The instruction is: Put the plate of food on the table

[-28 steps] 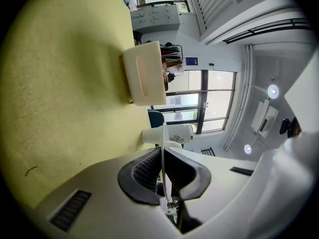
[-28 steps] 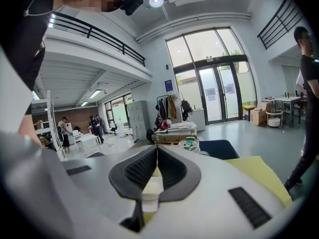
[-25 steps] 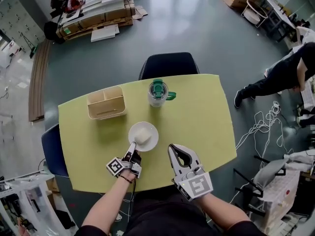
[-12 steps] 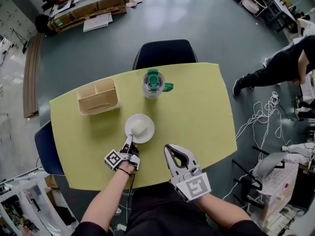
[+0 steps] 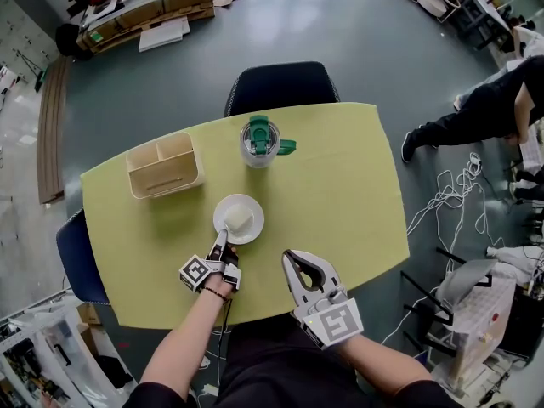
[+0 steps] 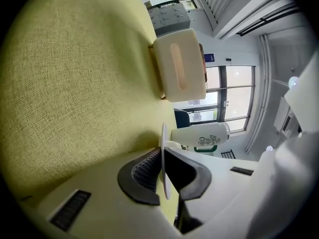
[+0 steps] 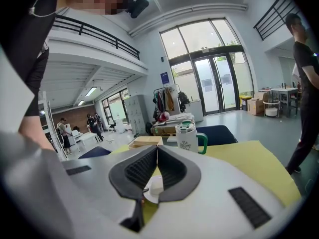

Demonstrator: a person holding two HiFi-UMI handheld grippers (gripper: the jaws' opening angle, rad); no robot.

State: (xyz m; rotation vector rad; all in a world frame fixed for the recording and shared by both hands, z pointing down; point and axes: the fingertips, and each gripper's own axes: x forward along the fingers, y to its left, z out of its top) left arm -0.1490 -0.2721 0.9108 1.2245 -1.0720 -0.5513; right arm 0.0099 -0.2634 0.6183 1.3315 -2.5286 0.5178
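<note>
Left gripper (image 5: pixel 219 243): white shell, ribbed black pads (image 6: pixel 144 171), black-and-white marker cube (image 5: pixel 195 273) at its rear. Right gripper (image 5: pixel 299 257) matches. Dark wristband (image 5: pixel 212 289) behind the left gripper; dark clothing (image 5: pixel 280 368)

White plate (image 5: pixel 224 212) bearing a pale lump (image 5: pixel 240 219), seemingly resting on yellow table (image 5: pixel 340 185).

Right gripper (image 7: pixel 157 148): jaw tips meet, nothing clamped. Through the opening below the tips, white plate (image 7: pixel 150 199) carrying a pale food block (image 7: pixel 155 185) on the yellow table (image 7: pixel 244 158). Beyond: green-handled mug (image 7: pixel 187 137), beige organizer (image 7: pixel 145 142), dark chair (image 7: pixel 223 133).
</note>
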